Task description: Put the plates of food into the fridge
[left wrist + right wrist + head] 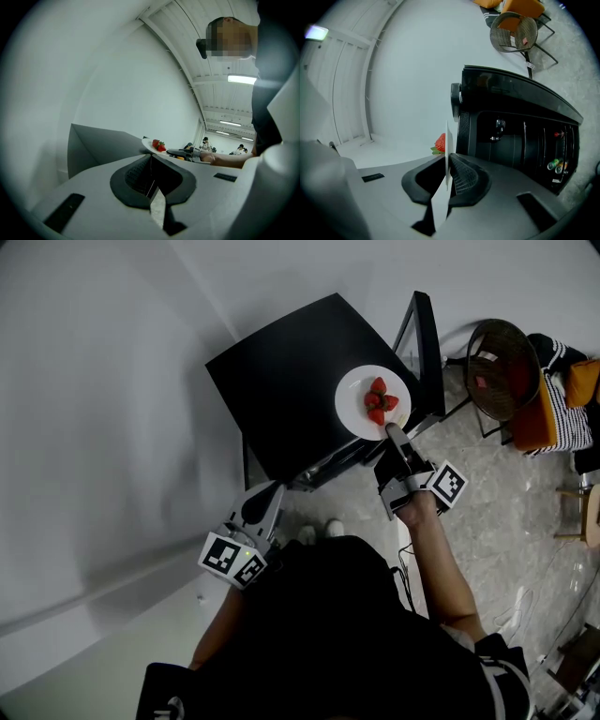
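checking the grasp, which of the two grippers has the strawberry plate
The right gripper: its fingers are clamped on the rim of the white plate of strawberries. The left gripper is shut on nothing, away from the plate.

The plate (354,418) is white, the strawberries (380,401) red with green leaves, the fridge (286,381) black, the left claw (266,493) and right claw (392,430) grey with black-and-white square-patterned cubes, the floor (497,502) pale and marbled, and the cloth (567,418) black-and-white striped.

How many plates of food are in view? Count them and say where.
1. The white plate of strawberries is over the black fridge, its near rim gripped by the right tool. Others may hide inside.
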Motion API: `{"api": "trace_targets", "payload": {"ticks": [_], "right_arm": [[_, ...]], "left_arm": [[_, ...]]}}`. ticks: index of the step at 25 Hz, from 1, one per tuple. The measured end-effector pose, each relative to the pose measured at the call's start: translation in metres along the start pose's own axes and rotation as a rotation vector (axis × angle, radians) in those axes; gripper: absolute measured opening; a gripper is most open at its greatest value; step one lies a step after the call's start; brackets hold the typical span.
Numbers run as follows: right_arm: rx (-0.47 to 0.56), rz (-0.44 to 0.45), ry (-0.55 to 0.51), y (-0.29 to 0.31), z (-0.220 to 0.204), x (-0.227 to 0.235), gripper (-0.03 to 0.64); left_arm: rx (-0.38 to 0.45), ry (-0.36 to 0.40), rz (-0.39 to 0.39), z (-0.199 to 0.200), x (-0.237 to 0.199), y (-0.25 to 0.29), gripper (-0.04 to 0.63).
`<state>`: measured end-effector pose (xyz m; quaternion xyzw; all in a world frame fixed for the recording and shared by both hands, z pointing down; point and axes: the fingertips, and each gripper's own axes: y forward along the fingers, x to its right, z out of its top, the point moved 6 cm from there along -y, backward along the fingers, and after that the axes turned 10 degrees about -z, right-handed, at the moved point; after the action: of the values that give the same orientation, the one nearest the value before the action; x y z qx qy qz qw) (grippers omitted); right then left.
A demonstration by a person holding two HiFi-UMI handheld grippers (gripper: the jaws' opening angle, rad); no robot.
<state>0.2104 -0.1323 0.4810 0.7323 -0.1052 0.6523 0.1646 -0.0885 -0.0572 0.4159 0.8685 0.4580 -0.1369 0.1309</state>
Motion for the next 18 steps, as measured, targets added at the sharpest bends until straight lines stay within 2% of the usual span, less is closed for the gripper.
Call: {"api": "trace_targets", "payload": {"ticks": [10, 15, 18], "right_arm": [[-0.009, -0.02, 0.028, -0.013, -0.002, 0.006, 0.034], [0.013, -0.058, 0.014, -0.004, 0.002, 0.009, 0.034], [0.025, -0.051, 0.019, -0.045, -0.009, 0.006, 0.034]], "left_arm": [[-0.007, -0.006, -0.024, -0.003, -0.008, 0.004, 0.023], [-0.016, -0.021, -0.057, 0.004, -0.037, 0.015, 0.023], [-0.019, -0.011, -0.065, -0.003, -0.006, -0.002, 0.023]]}}
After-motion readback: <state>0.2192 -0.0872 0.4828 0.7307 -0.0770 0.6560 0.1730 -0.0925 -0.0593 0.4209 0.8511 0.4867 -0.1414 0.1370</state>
